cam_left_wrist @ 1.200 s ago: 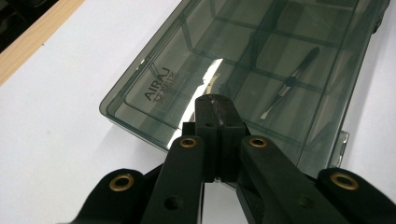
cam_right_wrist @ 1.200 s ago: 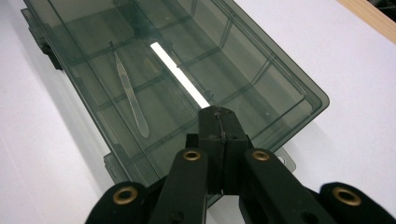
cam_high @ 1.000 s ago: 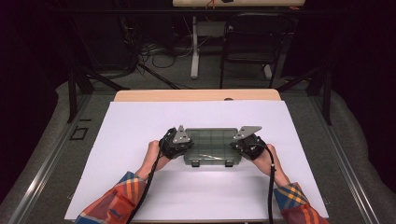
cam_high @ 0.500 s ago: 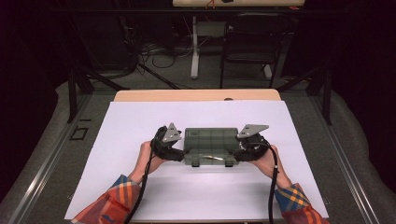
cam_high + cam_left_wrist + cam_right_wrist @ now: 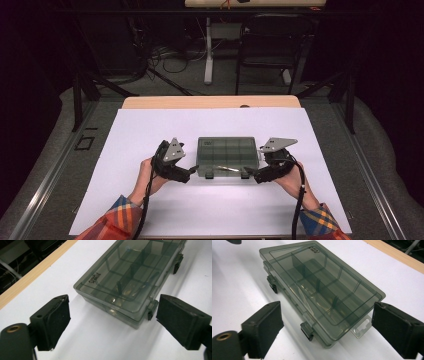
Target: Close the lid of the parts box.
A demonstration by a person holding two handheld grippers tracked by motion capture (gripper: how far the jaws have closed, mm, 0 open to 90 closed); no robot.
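The only writing I can find is a small embossed mark on the lid of the smoky compartment box, near one corner. Over my left fingers it sits at the corner nearest me, upside down; over my right fingers it is at the far corner. In both views the letters are too faint and small for me to read.

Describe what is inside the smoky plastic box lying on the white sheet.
Through the closed clear lid of the box, dividers split it into compartments. A thin pale, shiny strip lies near the front; what it is cannot be told. Lid glare hides some compartment floors.
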